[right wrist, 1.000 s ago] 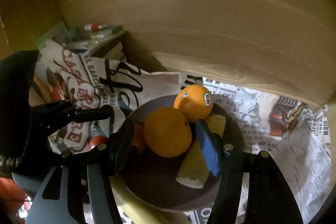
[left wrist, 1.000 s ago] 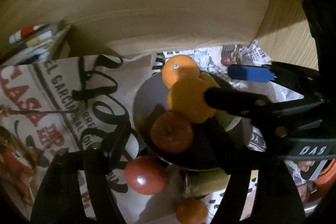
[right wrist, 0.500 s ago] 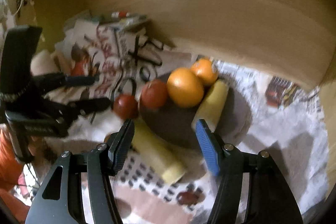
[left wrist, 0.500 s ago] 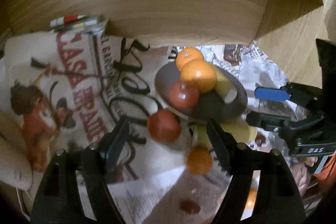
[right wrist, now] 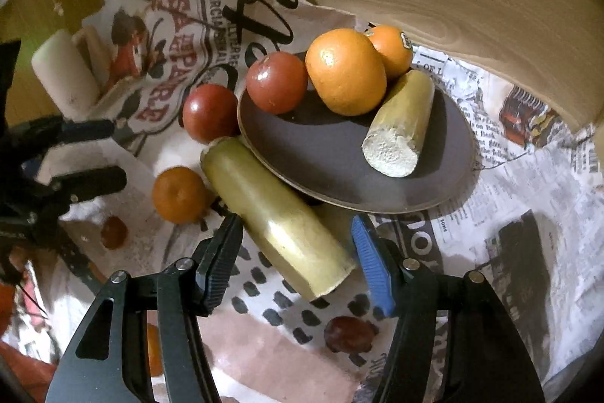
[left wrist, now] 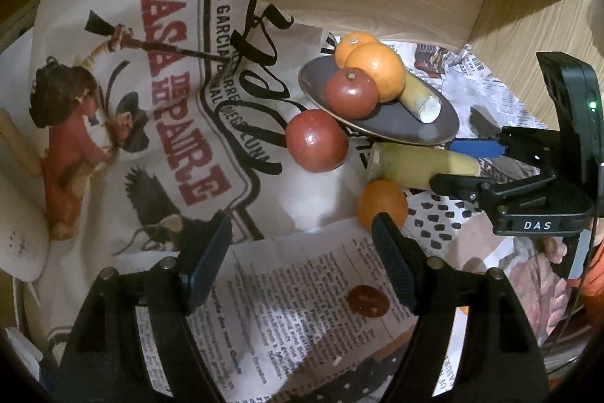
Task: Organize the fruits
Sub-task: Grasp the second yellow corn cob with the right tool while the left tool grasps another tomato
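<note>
Right wrist view: the right hand-held gripper stood wide open, empty, straddling the long yellow fruit at the brown plate's 7 o'clock; the left hand-held gripper stood open, empty

The plate is dark brown. On it lie two oranges of bright orange colour, a dark red apple and a pale yellow-green piece with a whitish cut end. At 9 o'clock from the plate is a second red apple, glossy. The paper under them is white with red letters and black script; another sheet has black dots.
</note>
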`<action>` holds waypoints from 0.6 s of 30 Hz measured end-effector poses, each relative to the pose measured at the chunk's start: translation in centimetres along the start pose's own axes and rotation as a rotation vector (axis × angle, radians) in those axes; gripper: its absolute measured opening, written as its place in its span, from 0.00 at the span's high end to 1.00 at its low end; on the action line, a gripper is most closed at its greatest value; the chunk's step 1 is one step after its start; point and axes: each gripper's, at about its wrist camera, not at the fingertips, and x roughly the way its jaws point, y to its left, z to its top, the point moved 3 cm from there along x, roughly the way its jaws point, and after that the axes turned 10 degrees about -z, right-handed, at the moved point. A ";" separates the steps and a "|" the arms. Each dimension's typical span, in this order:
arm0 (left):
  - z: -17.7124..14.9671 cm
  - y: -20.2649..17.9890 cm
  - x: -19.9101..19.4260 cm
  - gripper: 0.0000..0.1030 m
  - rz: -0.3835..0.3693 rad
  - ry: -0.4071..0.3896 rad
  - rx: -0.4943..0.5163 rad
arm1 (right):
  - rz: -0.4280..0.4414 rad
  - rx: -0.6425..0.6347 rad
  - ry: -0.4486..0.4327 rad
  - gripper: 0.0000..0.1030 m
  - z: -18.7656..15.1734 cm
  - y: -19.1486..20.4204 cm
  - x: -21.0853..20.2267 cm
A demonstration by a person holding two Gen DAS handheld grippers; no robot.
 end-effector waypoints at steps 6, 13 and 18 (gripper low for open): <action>-0.2 0.0 0.0 0.26 -0.016 -0.009 0.000 | 0.058 -0.054 0.045 0.65 -1.1 0.8 -1.3; -0.4 0.2 -0.2 0.26 -0.031 -0.017 -0.011 | 0.096 -0.078 0.072 0.67 -0.2 2.3 0.5; -0.5 0.6 -0.5 0.26 -0.019 -0.019 -0.020 | 0.084 -0.077 0.055 0.67 0.9 3.1 2.0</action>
